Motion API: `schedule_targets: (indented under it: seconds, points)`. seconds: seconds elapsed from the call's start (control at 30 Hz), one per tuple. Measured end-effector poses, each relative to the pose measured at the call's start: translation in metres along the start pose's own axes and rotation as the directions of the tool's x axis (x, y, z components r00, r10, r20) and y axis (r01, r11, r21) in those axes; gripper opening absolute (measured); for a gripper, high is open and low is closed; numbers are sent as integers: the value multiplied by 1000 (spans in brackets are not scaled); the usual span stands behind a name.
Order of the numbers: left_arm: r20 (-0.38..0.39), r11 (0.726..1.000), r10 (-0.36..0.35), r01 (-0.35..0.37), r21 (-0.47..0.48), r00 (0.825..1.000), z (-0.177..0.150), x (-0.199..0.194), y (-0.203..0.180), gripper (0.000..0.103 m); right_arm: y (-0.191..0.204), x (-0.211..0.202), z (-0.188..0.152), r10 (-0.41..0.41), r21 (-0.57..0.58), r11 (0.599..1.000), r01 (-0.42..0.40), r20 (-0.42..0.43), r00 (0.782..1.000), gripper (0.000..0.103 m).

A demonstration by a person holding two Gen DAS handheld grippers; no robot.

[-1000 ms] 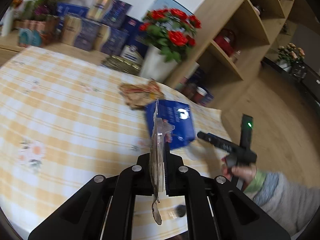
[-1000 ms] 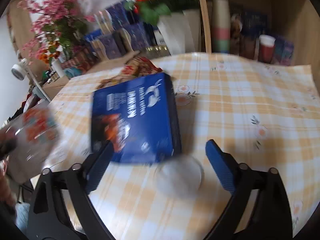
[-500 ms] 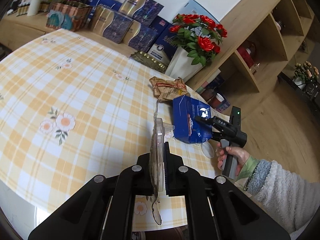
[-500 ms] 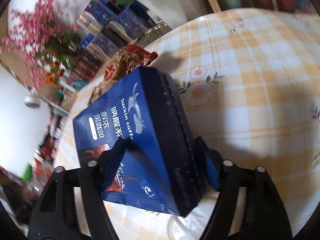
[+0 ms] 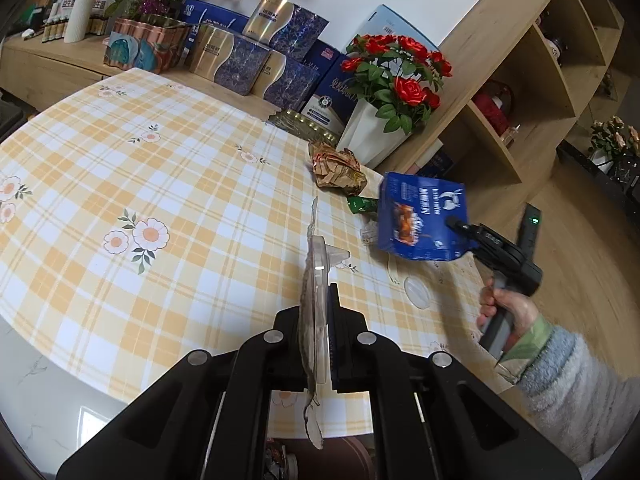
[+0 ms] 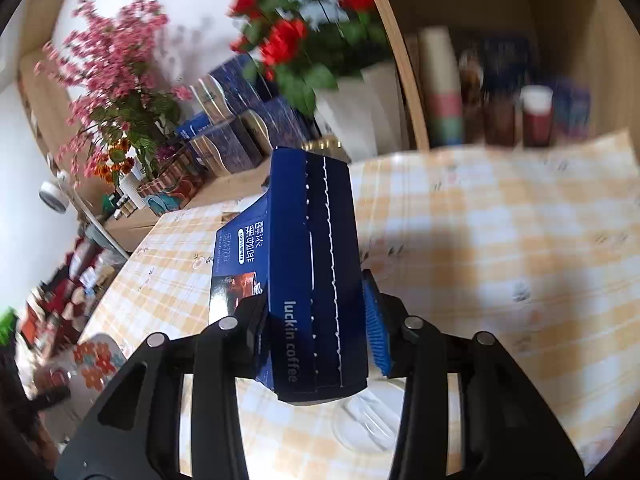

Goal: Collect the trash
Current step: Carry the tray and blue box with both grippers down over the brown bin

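My left gripper (image 5: 318, 300) is shut on a flat clear plastic package (image 5: 314, 276), held edge-on above the near side of the checked table (image 5: 160, 208). My right gripper (image 6: 316, 312) is shut on a blue coffee box (image 6: 316, 280) and holds it lifted off the table; the box also shows in the left wrist view (image 5: 420, 220), right of the left gripper. A crumpled brown wrapper (image 5: 336, 168) and a small green wrapper (image 5: 362, 204) lie on the far side of the table. A clear plastic lid (image 5: 416, 290) lies on the table under the box, also in the right wrist view (image 6: 364, 420).
A white vase of red roses (image 5: 384, 96) and several gift boxes (image 5: 248, 60) stand behind the table. A wooden shelf unit (image 5: 520, 80) stands to the right. The table's near edge (image 5: 120, 364) runs below the left gripper.
My right gripper closed on the blue box and lifted it off the table. My left gripper drew back and higher with the clear package still in it.
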State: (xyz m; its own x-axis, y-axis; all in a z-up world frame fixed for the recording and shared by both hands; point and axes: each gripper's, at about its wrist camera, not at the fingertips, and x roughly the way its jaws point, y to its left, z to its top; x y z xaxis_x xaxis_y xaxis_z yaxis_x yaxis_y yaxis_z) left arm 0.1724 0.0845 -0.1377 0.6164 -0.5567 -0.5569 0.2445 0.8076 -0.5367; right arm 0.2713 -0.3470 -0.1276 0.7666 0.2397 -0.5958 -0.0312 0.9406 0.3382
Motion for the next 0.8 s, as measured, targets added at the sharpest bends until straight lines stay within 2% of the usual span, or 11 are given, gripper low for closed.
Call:
schedule_targets:
  seconds: [0.17, 0.33, 0.53, 0.8]
  points:
    - [13, 1000, -6, 5, 10, 1000, -5, -20, -8, 7, 15, -58, -10, -42, -76, 996, 49, 88, 995, 42]
    - [19, 1000, -5, 4, 28, 1000, -15, -41, -16, 7, 28, -109, -40, -41, -124, 991, 54, 111, 993, 42]
    - [21, 999, -7, 6, 40, 1000, -33, -71, -19, 7, 50, -154, -92, -34, -177, 983, 46, 72, 997, 42]
    - [20, 998, -14, 13, 61, 1000, -62, -103, -21, 7, 92, -186, -168, 24, -269, 962, -36, -48, 999, 42]
